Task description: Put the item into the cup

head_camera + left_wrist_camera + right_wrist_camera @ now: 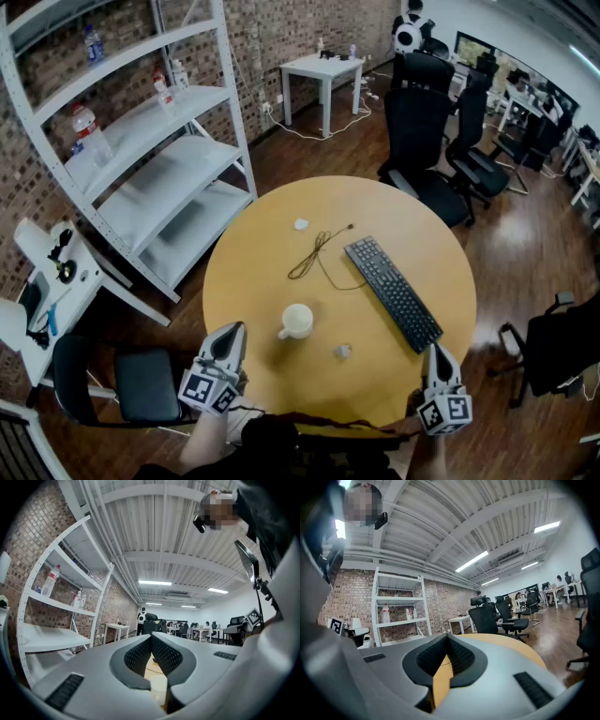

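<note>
A white cup (296, 322) stands upright on the round yellow table (281, 197), left of centre and near me. The item, a small grey lump (343, 352), lies on the tabletop just right of the cup and a little nearer to me. My left gripper (236, 328) hovers at the table's near-left edge, jaws shut and empty, pointing at the cup. In the left gripper view the cup (158, 688) shows below the closed tips of the left gripper (151, 637). My right gripper (432, 349) is at the near-right edge, shut and empty. In its own view the right gripper (447, 637) shows only tabletop beneath.
A black keyboard (392, 292) lies diagonally on the table's right half, with a thin dark cable (319, 255) and a small white object (301, 224) beyond the cup. White shelving (150, 141) stands at the left. Black office chairs (422, 131) are behind the table.
</note>
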`<state>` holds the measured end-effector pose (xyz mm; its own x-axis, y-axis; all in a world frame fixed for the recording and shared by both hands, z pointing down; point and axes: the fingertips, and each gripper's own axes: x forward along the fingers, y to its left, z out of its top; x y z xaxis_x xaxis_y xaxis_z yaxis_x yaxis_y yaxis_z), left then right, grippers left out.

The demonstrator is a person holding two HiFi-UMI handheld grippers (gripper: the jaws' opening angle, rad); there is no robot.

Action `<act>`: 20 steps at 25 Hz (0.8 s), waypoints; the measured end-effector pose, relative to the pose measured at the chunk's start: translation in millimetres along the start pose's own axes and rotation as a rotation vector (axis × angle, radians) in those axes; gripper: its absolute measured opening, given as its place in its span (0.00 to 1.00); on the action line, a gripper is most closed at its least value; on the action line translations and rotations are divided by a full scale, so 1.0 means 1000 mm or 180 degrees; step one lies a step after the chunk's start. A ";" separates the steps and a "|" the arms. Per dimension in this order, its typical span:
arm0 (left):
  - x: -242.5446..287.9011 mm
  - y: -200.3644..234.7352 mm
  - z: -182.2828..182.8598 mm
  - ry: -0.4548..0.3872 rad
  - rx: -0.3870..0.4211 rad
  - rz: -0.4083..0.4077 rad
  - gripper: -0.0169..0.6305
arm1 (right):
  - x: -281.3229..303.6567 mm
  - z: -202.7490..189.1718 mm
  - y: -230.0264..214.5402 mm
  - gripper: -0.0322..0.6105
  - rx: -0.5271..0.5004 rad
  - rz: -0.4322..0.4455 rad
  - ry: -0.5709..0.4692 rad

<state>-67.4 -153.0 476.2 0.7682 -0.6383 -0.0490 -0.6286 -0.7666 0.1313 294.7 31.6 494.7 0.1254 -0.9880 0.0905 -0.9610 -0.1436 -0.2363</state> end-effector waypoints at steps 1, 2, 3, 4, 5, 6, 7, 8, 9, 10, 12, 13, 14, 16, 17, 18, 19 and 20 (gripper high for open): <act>-0.001 0.002 0.000 -0.0009 0.0003 0.0013 0.02 | 0.006 -0.001 0.005 0.06 -0.0025 0.0061 0.0039; -0.001 0.003 0.000 -0.0017 0.0007 0.0026 0.02 | 0.013 -0.003 0.009 0.06 -0.0051 0.0125 0.0085; -0.002 0.005 0.001 -0.0022 0.0011 0.0040 0.02 | 0.021 -0.006 0.014 0.06 -0.0082 0.0193 0.0146; -0.004 0.007 0.002 -0.0024 0.0018 0.0056 0.02 | 0.029 -0.011 0.020 0.06 -0.0125 0.0262 0.0227; -0.006 0.008 0.002 -0.0022 0.0026 0.0073 0.02 | 0.037 -0.017 0.026 0.06 -0.0181 0.0330 0.0330; -0.009 0.009 0.003 -0.0019 0.0035 0.0091 0.02 | 0.046 -0.023 0.033 0.06 -0.0245 0.0400 0.0450; -0.012 0.009 0.003 -0.0014 0.0045 0.0110 0.02 | 0.055 -0.031 0.041 0.06 -0.0305 0.0478 0.0583; -0.016 0.009 0.002 -0.0007 0.0053 0.0131 0.02 | 0.064 -0.042 0.048 0.07 -0.0349 0.0572 0.0724; -0.020 0.008 0.002 0.0000 0.0061 0.0154 0.02 | 0.071 -0.056 0.054 0.15 -0.0380 0.0678 0.0879; -0.025 0.008 0.002 0.0006 0.0069 0.0181 0.02 | 0.078 -0.073 0.060 0.22 -0.0422 0.0787 0.1052; -0.035 0.007 0.001 0.0025 0.0077 0.0252 0.02 | 0.089 -0.110 0.068 0.31 -0.0599 0.0973 0.1437; -0.040 0.008 0.000 0.0042 0.0071 0.0300 0.02 | 0.093 -0.129 0.071 0.33 -0.0711 0.1040 0.1629; -0.047 0.010 -0.001 0.0061 0.0061 0.0355 0.02 | 0.098 -0.148 0.074 0.36 -0.0822 0.1091 0.1813; -0.061 0.017 -0.003 0.0097 0.0045 0.0478 0.02 | 0.106 -0.182 0.080 0.38 -0.1005 0.1168 0.2122; -0.070 0.021 -0.004 0.0114 0.0038 0.0543 0.02 | 0.110 -0.197 0.083 0.38 -0.1079 0.1188 0.2241; -0.079 0.025 -0.005 0.0132 0.0029 0.0609 0.02 | 0.113 -0.209 0.085 0.38 -0.1144 0.1190 0.2339; -0.088 0.030 -0.006 0.0148 0.0019 0.0673 0.02 | 0.116 -0.220 0.087 0.38 -0.1194 0.1177 0.2415; -0.096 0.035 -0.007 0.0164 0.0008 0.0733 0.02 | 0.118 -0.228 0.088 0.38 -0.1224 0.1156 0.2467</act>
<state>-162.1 -118.6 492.5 0.6097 -0.7920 0.0326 -0.7882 -0.6014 0.1307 168.4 -84.6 704.9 -0.2644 -0.6349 0.7259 -0.9419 0.3317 -0.0530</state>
